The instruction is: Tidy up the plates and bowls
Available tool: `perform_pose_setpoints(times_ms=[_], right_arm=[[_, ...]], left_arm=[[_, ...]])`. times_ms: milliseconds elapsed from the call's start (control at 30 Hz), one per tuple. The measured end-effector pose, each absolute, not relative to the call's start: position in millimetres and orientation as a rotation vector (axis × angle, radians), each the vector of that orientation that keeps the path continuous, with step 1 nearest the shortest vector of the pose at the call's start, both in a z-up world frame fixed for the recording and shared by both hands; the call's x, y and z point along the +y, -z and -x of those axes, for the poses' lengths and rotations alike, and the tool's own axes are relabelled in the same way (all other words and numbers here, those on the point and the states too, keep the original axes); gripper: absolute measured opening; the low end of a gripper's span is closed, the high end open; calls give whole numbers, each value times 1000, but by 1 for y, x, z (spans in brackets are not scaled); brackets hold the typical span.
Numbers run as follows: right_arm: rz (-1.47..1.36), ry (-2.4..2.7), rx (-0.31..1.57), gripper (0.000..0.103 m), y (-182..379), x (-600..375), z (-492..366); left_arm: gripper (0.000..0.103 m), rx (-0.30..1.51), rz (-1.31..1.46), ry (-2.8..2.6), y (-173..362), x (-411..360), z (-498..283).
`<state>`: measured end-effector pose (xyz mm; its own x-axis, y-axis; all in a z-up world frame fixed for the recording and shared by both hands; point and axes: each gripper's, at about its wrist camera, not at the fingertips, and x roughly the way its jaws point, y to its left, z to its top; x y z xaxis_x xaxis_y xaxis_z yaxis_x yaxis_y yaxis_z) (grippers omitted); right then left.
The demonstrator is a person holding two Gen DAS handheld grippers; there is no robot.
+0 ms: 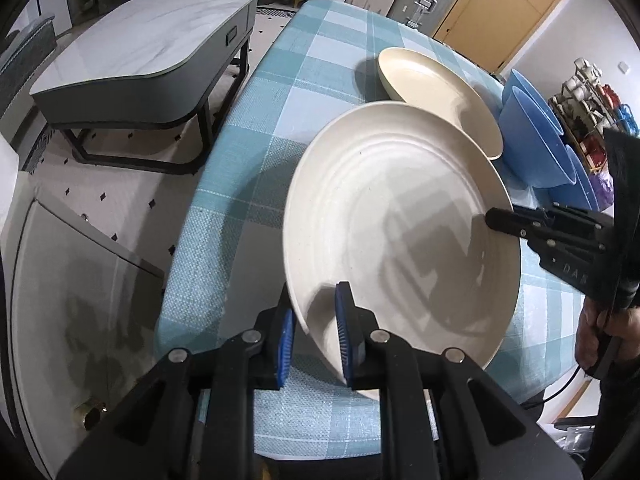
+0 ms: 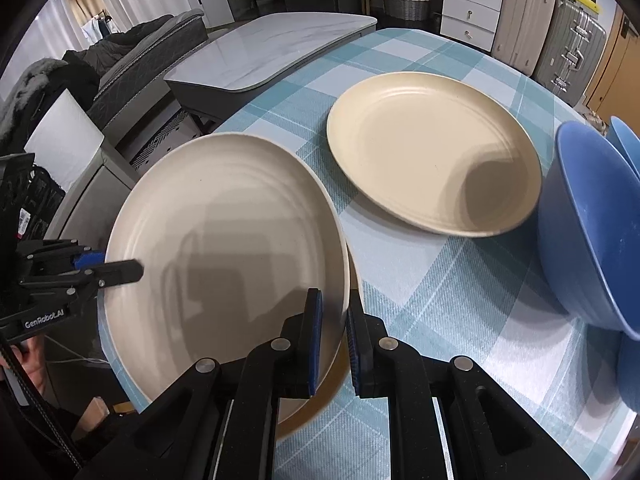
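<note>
1. Your jaws on both sides are closed on the rim of the same white plate (image 1: 400,216): the left gripper (image 1: 316,344) pinches its near edge, and the right gripper (image 2: 334,344) pinches the opposite edge.
2. You hold the plate tilted over the near corner of the checked counter (image 2: 440,280).
3. A second cream plate (image 2: 432,160) lies flat on the counter just beyond it.
4. Blue bowls (image 2: 592,232) stand beside that plate, to its right.
5. A marble-topped coffee table (image 1: 152,48) stands on the floor past the counter's edge.
</note>
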<state>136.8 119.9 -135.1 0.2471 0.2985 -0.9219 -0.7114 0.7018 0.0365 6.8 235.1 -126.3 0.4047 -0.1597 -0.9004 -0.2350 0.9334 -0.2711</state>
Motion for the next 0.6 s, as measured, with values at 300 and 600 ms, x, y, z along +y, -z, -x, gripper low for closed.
perform_pose_setpoints(times_ms=[300,600], right_arm=[[462,-718,1096,12,132,109,-121],[416,-712,1073,12,123,93,-113]], left_arm=[[17,1165,296,-68,126,223,-6],[23,1181,230,-69,130,212,-4]])
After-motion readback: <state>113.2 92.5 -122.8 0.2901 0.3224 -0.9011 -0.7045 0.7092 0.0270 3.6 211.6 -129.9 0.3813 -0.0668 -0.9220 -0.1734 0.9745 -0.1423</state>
